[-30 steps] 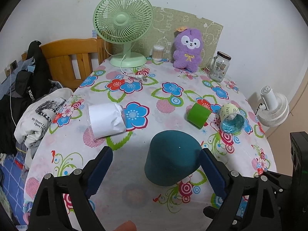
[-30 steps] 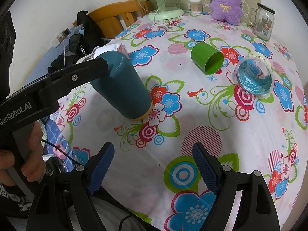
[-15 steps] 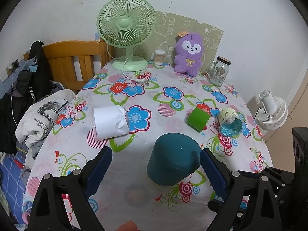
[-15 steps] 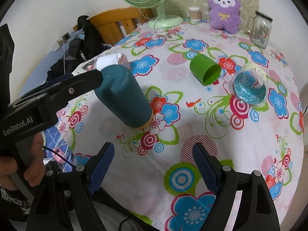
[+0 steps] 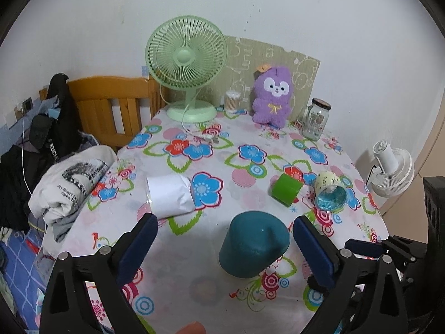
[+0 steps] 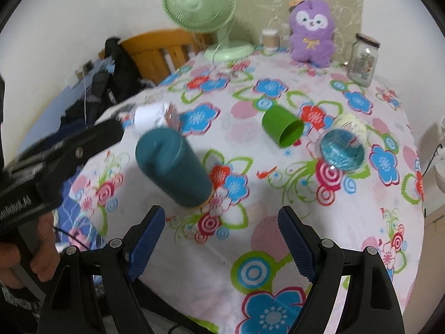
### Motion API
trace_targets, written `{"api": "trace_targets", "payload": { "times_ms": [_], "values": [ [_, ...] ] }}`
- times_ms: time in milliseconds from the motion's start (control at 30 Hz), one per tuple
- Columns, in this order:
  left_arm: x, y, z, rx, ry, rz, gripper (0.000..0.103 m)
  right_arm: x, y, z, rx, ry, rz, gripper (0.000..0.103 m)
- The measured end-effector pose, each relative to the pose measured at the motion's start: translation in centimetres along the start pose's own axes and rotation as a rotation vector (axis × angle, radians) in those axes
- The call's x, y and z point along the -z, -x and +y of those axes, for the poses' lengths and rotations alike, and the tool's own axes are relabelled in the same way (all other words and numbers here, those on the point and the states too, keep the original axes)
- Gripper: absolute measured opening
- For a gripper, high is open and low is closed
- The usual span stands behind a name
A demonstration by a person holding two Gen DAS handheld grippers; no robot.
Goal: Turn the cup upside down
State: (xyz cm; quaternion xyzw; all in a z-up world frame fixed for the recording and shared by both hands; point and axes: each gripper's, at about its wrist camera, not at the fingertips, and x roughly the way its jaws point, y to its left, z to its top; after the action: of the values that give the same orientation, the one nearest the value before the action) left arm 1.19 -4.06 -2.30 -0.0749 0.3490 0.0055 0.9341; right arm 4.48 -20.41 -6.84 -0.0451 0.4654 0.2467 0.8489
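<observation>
We log both tools as released and holding nothing. In the left wrist view the left gripper (image 5: 224,246) spreads its blue pads wide at the bottom of the frame, one at lower left, one at lower right. In the right wrist view the right gripper (image 6: 221,240) sits likewise splayed at bottom centre over bare floral tablecloth (image 6: 347,222).

The teal cup (image 5: 254,243) stands at lower centre of the left view, closed base up, mouth down on the cloth, between the left pads but touching neither. We judge the flip of this cup done: a cup resting rim-down is stable, so the open jaws read as a release rather than an approach, though we cannot rule out the latter. In the right view the same cup (image 6: 173,171) appears left of centre; its lean there looks like lens distortion, and that frame is somewhat blurred.

Further up the frame, three more cups lie on their sides:
- white cup (image 5: 170,196), left of centre;
- green cup (image 5: 286,189), right of centre, mouth toward us;
- patterned cup with blue interior (image 5: 331,193), just right of the green one.

Lying sideways, these would likely roll if nudged; we judge they may be candidates for flipping next.

At the far table edge stand a green desk fan (image 5: 187,66), a cotton swab tub (image 5: 232,101), a purple plush toy (image 5: 274,97) and a glass jar (image 5: 315,122), well apart from the work area.
</observation>
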Motion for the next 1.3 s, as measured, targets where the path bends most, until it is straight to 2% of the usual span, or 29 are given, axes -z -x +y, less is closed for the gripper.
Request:
{"api": "trace_targets", "payload": {
  "times_ms": [267,367,600,767,967,1167,1300],
  "values": [
    [-0.7,1.2,0.3,0.003,0.001,-0.053,0.103,-1.1,3.1,-0.9,0.011,-0.069,-0.155,0.086],
    [-1.0,1.7,0.7,-0.002,0.006,-0.08,0.103,-1.3,4.0,-1.0,0.017,-0.078,-0.198,0.091],
    [-1.7,2.6,1.2,-0.011,0.01,-0.126,0.103,-1.6,5.2,-0.1,0.034,-0.054,-0.263,0.093],
    [-2.1,3.6,1.3,-0.014,0.004,-0.178,0.103,-1.8,6.3,0.9,0.018,-0.018,-0.319,0.102],
    [-2.1,4.2,1.4,-0.013,0.002,-0.202,0.103,-1.8,8.3,1.6,0.019,-0.006,-0.436,0.103],
    [-2.0,4.3,1.4,-0.006,0.001,-0.194,0.103,-2.0,8.1,2.0,0.047,0.0,-0.427,0.103],
    [-2.0,4.3,1.4,-0.004,-0.001,-0.193,0.103,-2.0,7.9,1.9,0.035,-0.01,-0.416,0.103]
  ]
}}
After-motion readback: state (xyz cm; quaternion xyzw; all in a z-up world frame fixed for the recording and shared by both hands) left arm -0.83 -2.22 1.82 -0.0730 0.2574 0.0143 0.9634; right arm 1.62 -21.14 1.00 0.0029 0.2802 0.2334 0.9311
